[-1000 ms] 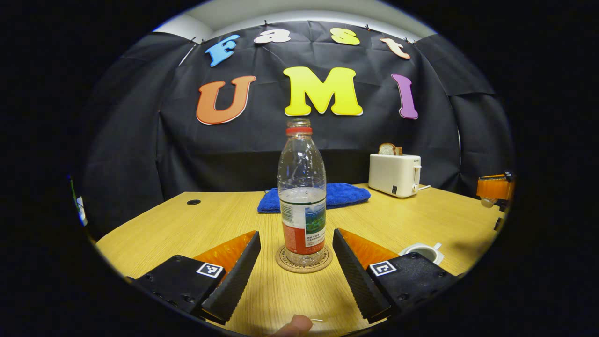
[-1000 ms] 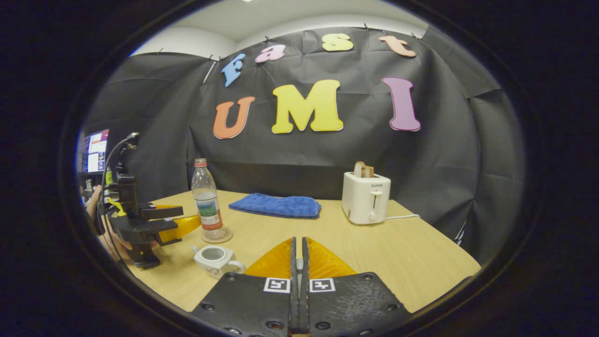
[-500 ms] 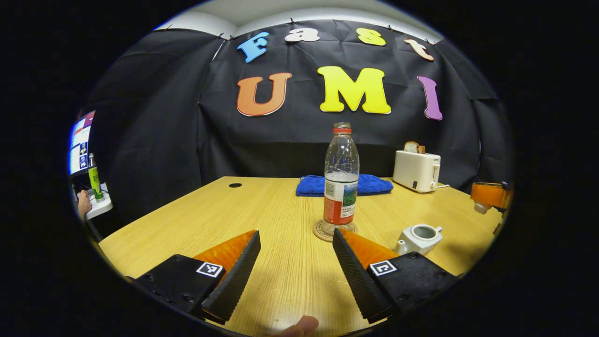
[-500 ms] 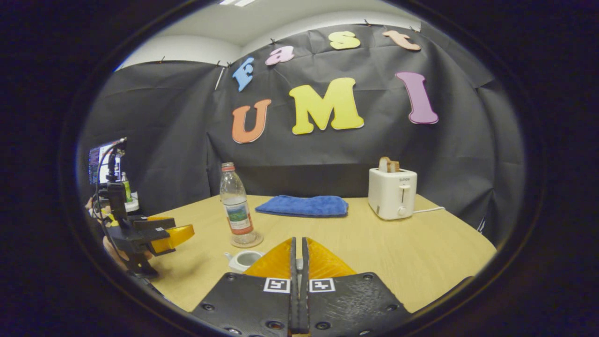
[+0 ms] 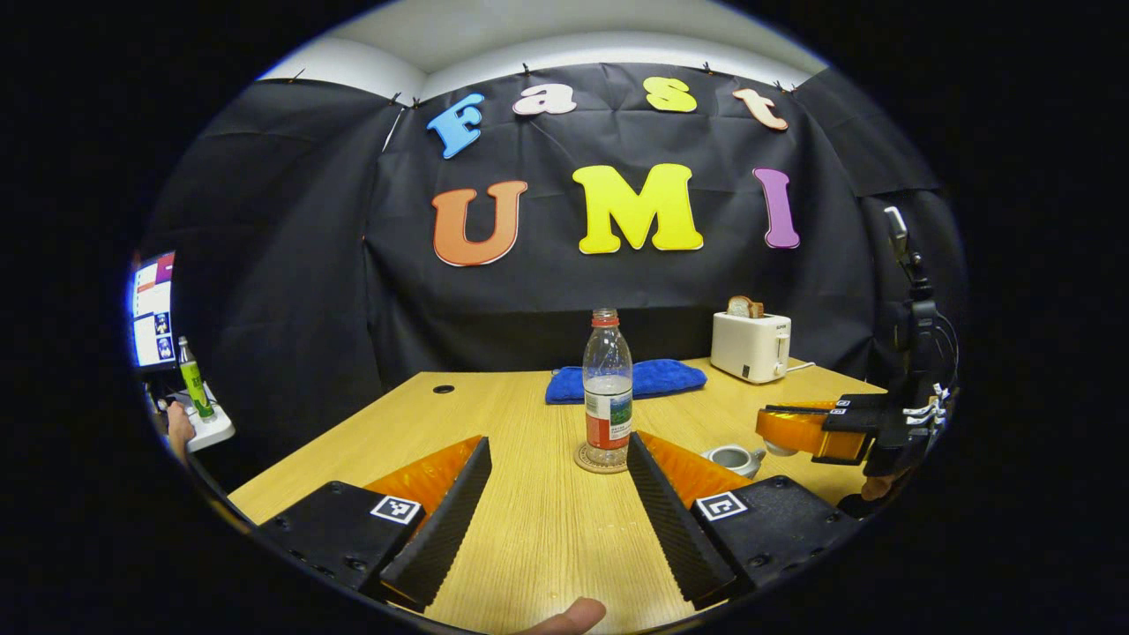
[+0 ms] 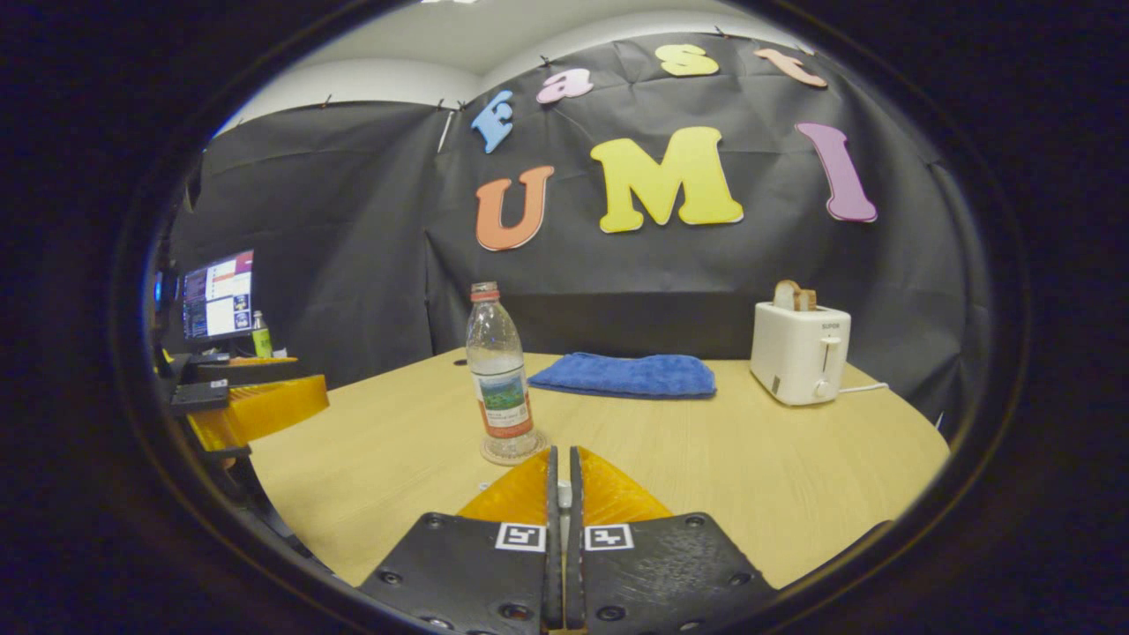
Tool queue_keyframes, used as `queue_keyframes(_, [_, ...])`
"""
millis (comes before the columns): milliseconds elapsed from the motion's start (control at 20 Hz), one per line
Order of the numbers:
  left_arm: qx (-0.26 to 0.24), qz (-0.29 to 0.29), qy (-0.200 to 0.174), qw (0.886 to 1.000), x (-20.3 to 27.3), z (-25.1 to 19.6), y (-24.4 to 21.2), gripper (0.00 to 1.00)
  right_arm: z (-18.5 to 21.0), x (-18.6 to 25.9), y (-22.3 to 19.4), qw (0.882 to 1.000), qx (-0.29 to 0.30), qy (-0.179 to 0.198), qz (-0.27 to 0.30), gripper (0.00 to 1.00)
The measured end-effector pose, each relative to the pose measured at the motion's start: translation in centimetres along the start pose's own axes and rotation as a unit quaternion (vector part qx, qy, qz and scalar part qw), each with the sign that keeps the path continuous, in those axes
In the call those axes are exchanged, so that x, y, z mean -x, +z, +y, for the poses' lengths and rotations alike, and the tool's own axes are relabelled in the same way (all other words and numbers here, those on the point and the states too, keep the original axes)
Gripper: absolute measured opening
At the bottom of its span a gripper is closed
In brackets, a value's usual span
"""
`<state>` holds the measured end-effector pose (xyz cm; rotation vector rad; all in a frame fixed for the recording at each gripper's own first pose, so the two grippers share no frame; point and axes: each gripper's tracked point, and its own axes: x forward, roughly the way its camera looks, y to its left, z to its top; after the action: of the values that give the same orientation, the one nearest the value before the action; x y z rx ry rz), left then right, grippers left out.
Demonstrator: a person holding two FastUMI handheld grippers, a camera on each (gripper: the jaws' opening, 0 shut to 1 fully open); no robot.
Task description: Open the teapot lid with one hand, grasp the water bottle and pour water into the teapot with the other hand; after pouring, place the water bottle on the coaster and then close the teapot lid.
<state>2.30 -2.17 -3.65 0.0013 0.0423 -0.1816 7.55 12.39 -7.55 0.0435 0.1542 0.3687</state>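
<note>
The left claw (image 5: 556,516) gaped empty short of the water bottle (image 5: 607,388), which stood upright on its coaster (image 5: 600,460) on the surface (image 5: 494,414), the right claw (image 6: 562,494) was pinched closed, contents unclear, and the teapot (image 5: 734,457) looked lidless, leaving 1 step, closing it

Left tongs (image 5: 556,481) agape, right tongs (image 6: 560,467) seemingly closed

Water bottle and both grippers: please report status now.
Left gripper open, empty. Right gripper shut. Water bottle upright on coaster. Teapot lidless.
</note>
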Motion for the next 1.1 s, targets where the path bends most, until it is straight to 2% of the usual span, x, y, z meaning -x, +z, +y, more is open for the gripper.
queue_keyframes(200, [0.018,0.001,-0.009,1.000,0.8,0.5,0.6,0.97,0.8,-1.5,0.0,1.000,-0.008,-0.007,0.008,0.01])
queue_keyframes(350, [0.047,0.017,-0.042,0.998,1.0,-0.4,0.0,0.97,1.4,-2.8,-0.6,1.000,-0.006,-0.007,0.020,0.01])
queue_keyframes(600, [0.049,0.026,-0.017,0.998,0.7,2.0,-0.5,0.97,1.5,-4.4,-1.3,0.999,-0.002,-0.022,0.029,0.01])
queue_keyframes(750, [0.070,0.037,-0.020,0.997,0.5,2.0,-0.9,0.97,1.4,-4.9,-1.0,0.999,-0.001,-0.025,0.028,0.04])
queue_keyframes(950, [0.059,0.044,-0.021,0.997,0.4,1.9,-1.3,0.96,1.8,-5.1,-0.6,0.999,0.016,-0.026,0.022,0.04])
queue_keyframes(1100, [0.056,0.044,-0.019,0.997,0.5,2.2,-1.2,0.97,2.0,-5.4,-0.5,1.000,0.008,-0.021,0.021,0.06])
